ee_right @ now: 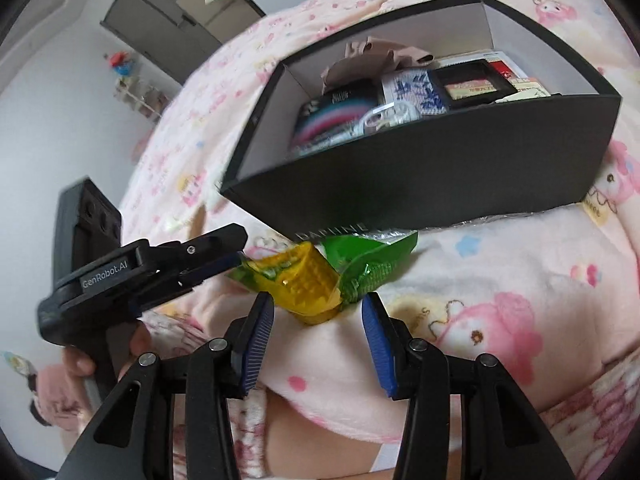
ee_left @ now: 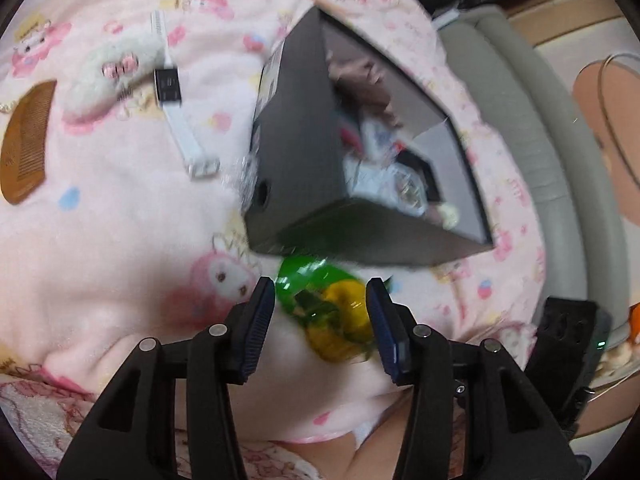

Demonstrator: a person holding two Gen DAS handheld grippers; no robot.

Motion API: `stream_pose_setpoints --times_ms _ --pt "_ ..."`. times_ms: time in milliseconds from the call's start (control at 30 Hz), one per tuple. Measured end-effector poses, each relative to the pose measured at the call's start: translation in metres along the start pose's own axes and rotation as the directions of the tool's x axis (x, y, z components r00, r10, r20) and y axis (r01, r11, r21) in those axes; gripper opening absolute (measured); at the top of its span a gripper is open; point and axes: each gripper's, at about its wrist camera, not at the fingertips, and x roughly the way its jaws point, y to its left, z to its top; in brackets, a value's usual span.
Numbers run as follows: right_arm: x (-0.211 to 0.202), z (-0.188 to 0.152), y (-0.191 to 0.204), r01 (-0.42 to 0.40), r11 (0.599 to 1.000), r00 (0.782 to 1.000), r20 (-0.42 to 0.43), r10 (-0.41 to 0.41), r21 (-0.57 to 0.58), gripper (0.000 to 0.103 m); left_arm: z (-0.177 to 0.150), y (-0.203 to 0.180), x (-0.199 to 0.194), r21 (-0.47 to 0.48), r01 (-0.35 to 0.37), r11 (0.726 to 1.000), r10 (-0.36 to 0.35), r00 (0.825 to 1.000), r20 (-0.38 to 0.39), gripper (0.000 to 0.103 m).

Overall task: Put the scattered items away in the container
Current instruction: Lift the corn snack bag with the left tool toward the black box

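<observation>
A green and yellow corn snack packet point(ee_left: 332, 312) point(ee_right: 312, 284) lies on the pink blanket just in front of the black box's point(ee_left: 288, 120) point(ee_right: 440, 176) near wall. My left gripper point(ee_left: 321, 282) point(ee_right: 236, 256) is shut on it, with the packet filling the gap between both pads. My right gripper point(ee_right: 318, 298) stands open at the packet's near edge, a fingertip on each side and neither pad touching. The box is white inside and holds several packets and cartons. A white smartwatch point(ee_left: 172, 84), a wooden comb point(ee_left: 28, 140) and a fluffy white clip with a pink bow point(ee_left: 108, 68) lie scattered to the box's left.
The pink cartoon-print blanket point(ee_left: 120, 220) covers the whole work surface in soft folds. A grey padded edge point(ee_left: 520, 120) runs past the blanket on the right. In the right wrist view a hand point(ee_right: 80, 364) grips the left tool's handle.
</observation>
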Motion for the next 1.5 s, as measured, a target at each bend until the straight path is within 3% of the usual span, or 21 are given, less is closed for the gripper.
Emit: stream_pose_setpoints --times_ms 67,233,433,700,767,900,1033,1133,1200,1267,1367,1500 --pt "0.004 0.0 0.001 -0.011 1.0 1.0 -0.014 0.011 -0.002 0.042 -0.003 0.001 0.005 0.006 -0.012 1.0 0.012 0.999 -0.039 0.045" --pt "0.004 0.003 0.002 0.025 1.0 1.0 -0.003 -0.025 -0.017 0.042 -0.013 -0.004 0.014 0.033 0.072 0.997 -0.066 0.988 -0.143 0.044" --pt "0.012 -0.002 -0.003 0.033 0.999 0.999 -0.04 -0.034 -0.035 0.042 -0.027 -0.008 0.014 0.073 0.056 0.996 -0.041 0.98 -0.196 0.043" --pt "0.026 -0.011 -0.002 0.07 0.995 0.995 -0.066 -0.075 -0.073 0.042 -0.02 0.003 -0.01 -0.005 0.038 0.999 -0.038 0.999 -0.008 0.043" --pt "0.029 -0.012 0.001 0.085 0.992 0.993 -0.076 -0.092 -0.093 0.043 -0.019 0.005 -0.008 -0.012 0.015 1.0 -0.015 1.0 -0.013 0.043" --pt "0.025 -0.013 0.002 0.077 0.993 0.993 -0.083 -0.085 -0.092 0.043 -0.025 0.009 0.01 -0.014 -0.124 0.992 0.121 0.985 -0.119 0.05" --pt "0.004 -0.005 -0.007 0.04 0.998 0.999 -0.028 -0.041 -0.038 0.043 -0.031 0.007 0.006 -0.001 -0.045 0.999 0.044 0.989 -0.143 0.049" --pt "-0.004 0.002 -0.01 0.02 1.0 1.0 0.016 -0.02 -0.015 0.043 -0.031 0.002 -0.003 0.021 0.008 1.0 -0.006 0.995 -0.101 0.048" --pt "0.004 0.004 -0.011 -0.034 0.999 0.999 -0.007 0.035 0.014 0.043 -0.029 0.0 -0.005 0.006 0.028 1.0 -0.027 0.997 -0.077 0.048" --pt "0.017 0.006 -0.01 -0.086 0.996 0.996 -0.032 0.087 0.029 0.043 -0.023 0.004 -0.01 -0.031 0.024 0.999 -0.026 0.999 -0.045 0.048" --pt "0.04 0.001 -0.004 -0.074 0.997 0.993 -0.089 0.074 0.011 0.043 -0.013 0.01 -0.009 -0.087 0.008 0.996 -0.009 1.0 -0.015 0.048" --pt "0.049 -0.009 0.0 -0.048 0.998 0.992 -0.114 0.045 -0.027 0.043 -0.008 0.01 0.007 -0.111 -0.039 0.993 0.032 0.998 -0.062 0.048"
